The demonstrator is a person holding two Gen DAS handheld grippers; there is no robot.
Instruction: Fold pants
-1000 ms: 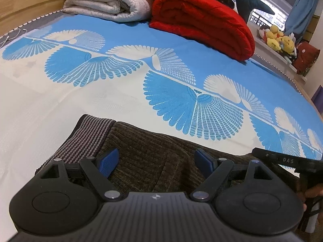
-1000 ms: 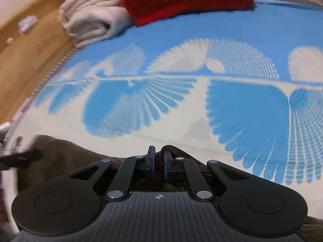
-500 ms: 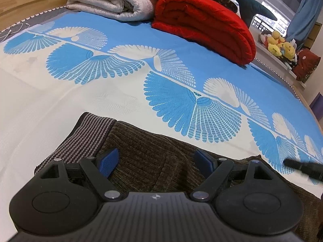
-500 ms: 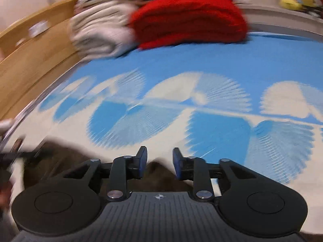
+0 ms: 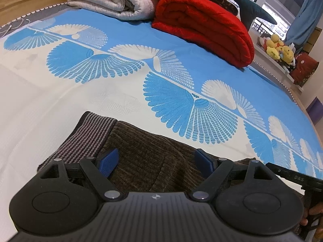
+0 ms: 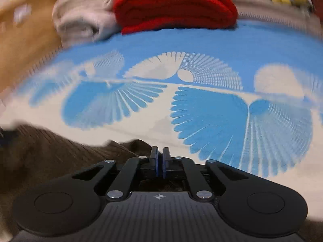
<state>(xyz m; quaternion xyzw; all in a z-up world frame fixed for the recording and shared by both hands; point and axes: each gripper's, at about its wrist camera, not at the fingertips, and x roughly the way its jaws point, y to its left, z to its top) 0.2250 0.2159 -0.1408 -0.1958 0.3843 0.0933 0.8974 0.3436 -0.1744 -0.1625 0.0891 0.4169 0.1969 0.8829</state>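
Bed holds 1 pants, 2 folded blankets.

Pretty clearly someone's bedroom: a big bed with a blue-and-white fan-print cover, folded grey and red blankets stacked at its far end, yellow plush toys on the window ledge just beyond.

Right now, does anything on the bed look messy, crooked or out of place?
Only the brown pants: they lie rumpled at the near edge of the blue-and-white bedspread, striped waistband skewed and fabric bunched rather than flat. The red blanket and grey blanket are neatly rolled at the far end.
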